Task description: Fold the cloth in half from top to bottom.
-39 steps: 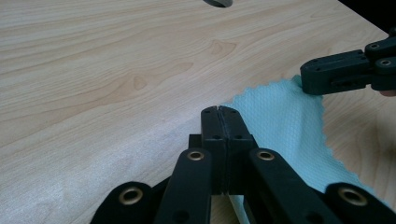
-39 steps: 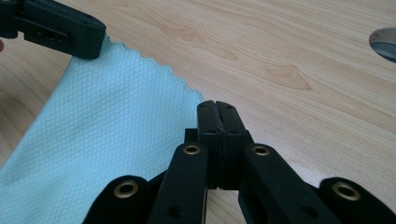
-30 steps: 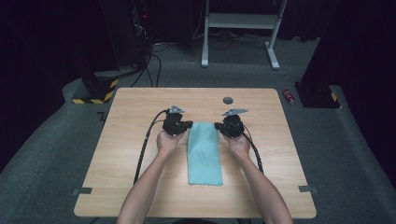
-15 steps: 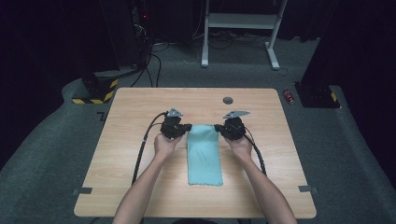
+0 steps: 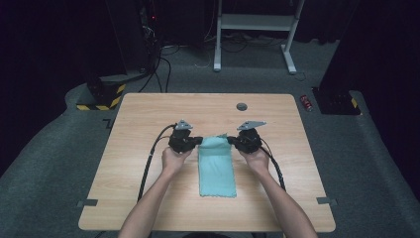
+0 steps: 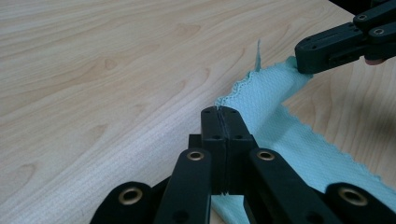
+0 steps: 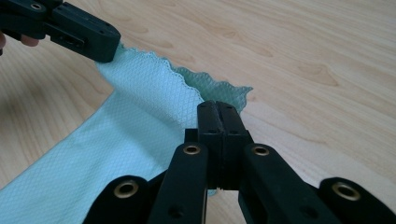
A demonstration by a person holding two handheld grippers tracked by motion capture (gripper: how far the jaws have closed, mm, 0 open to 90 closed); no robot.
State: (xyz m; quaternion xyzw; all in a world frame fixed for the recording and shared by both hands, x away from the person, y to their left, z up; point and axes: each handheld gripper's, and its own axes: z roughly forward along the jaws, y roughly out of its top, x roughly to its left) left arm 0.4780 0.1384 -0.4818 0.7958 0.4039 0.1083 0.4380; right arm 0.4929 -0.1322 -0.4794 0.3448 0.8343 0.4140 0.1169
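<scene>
A light teal cloth lies folded in a long strip in the middle of the wooden table. My left gripper is shut on the cloth's far left corner. On the far right corner my right gripper is shut. Both corners are lifted slightly off the wood, and the rest of the strip lies flat toward the person. In the left gripper view the right gripper pinches the cloth opposite. The right gripper view shows the left gripper on the cloth.
A small round dark grommet sits near the table's far edge. Black cables trail from both grippers toward the person. Beyond the table stand a white desk frame and a yellow-black striped base on grey carpet.
Both grippers have moved slightly farther from the person with the cloth's far corners, which stretches the strip a little longer. Their hold on the cloth is unchanged.
</scene>
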